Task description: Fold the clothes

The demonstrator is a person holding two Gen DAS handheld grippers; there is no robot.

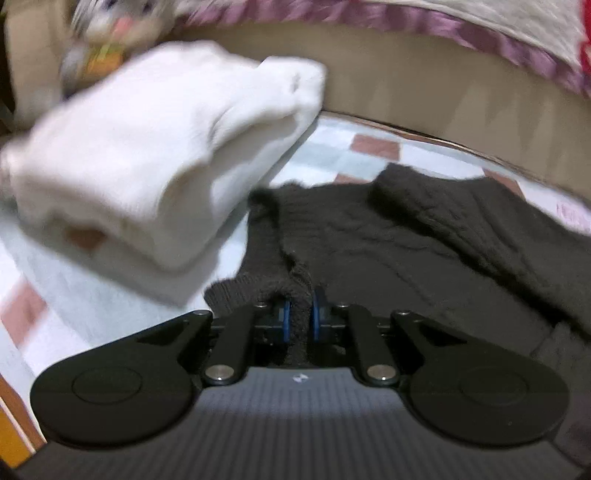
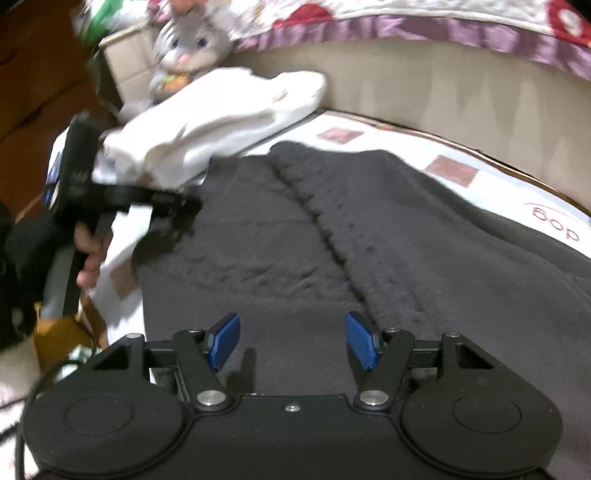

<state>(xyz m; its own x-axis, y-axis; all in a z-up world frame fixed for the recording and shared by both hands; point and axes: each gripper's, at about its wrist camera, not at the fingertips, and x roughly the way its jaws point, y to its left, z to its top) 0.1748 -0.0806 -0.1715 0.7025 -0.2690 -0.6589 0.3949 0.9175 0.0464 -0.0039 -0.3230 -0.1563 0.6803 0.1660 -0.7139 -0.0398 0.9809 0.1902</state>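
A dark grey knitted sweater (image 1: 406, 243) lies spread on the bed. My left gripper (image 1: 300, 315) is shut on a ridge of its knit at the near left corner, the fabric pinched between the blue pads. From the right wrist view the same sweater (image 2: 295, 240) fills the middle, and the left gripper (image 2: 184, 205) shows at its left edge in a person's hand (image 2: 90, 258). My right gripper (image 2: 291, 339) hovers open over the sweater's near edge, with nothing between its blue pads (image 2: 360, 339). A folded white garment (image 1: 147, 158) lies at the left, also the white garment (image 2: 221, 118) beyond the sweater.
The checked white, pink and pale blue sheet (image 1: 354, 151) covers the mattress. A beige padded bed wall (image 2: 461, 107) curves along the back under a purple-edged quilt (image 2: 406, 26). A grey plush toy (image 2: 192, 48) and a cardboard box (image 2: 129, 62) stand at the far left.
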